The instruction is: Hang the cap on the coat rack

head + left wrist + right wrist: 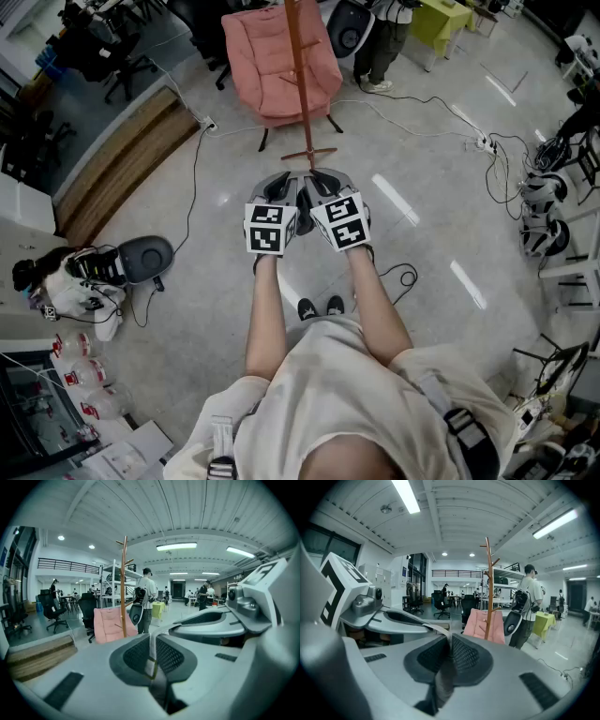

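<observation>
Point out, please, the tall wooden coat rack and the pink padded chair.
tall wooden coat rack [300, 84]: head view, middle of the pole.
pink padded chair [258, 66]: head view, on the cushion.

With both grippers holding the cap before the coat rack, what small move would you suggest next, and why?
Probably carry the cap forward and up toward the coat rack: left gripper and right gripper both pinch it, and the pegs stand ahead.

Open floor [422, 159] to coat rack [302, 103]; pink chair [258, 56] behind.

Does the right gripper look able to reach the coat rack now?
Probably yes: the coat rack stands straight ahead of the right gripper, only bare floor between; it must be brought closer.
</observation>
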Tool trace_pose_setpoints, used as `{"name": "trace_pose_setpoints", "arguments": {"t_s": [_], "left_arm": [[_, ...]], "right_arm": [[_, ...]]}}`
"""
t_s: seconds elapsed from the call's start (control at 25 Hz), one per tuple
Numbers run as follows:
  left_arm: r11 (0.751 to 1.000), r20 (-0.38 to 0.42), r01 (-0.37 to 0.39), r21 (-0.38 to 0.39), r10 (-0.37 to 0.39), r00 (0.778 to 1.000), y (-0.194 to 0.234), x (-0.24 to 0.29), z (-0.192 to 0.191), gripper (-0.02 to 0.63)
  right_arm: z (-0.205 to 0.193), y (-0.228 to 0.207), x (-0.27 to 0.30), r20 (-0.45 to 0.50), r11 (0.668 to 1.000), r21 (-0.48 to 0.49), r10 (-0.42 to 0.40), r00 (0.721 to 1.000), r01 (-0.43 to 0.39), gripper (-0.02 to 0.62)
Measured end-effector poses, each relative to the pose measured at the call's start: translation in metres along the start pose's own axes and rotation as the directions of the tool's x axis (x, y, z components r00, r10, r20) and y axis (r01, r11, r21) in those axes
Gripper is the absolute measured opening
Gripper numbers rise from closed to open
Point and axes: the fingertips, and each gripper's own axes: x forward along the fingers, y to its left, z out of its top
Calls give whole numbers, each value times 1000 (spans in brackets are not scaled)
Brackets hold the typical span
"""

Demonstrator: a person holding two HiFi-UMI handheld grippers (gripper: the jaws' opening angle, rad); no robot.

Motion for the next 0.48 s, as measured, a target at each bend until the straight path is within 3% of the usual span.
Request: {"name": "trace_pose_setpoints", "arguments": {"t_s": [0.28, 0.48], "left_arm": [[1000, 15, -20, -24, 20, 1000, -5, -2, 3, 17], [998, 13, -27, -48, 27, 1000, -5, -8, -2, 17]], "right_arm": [[2, 5, -6, 30, 1000, -8, -1, 1000, 1, 25], [0, 10, -8, 18, 998, -31, 47, 999, -46, 26]]}}
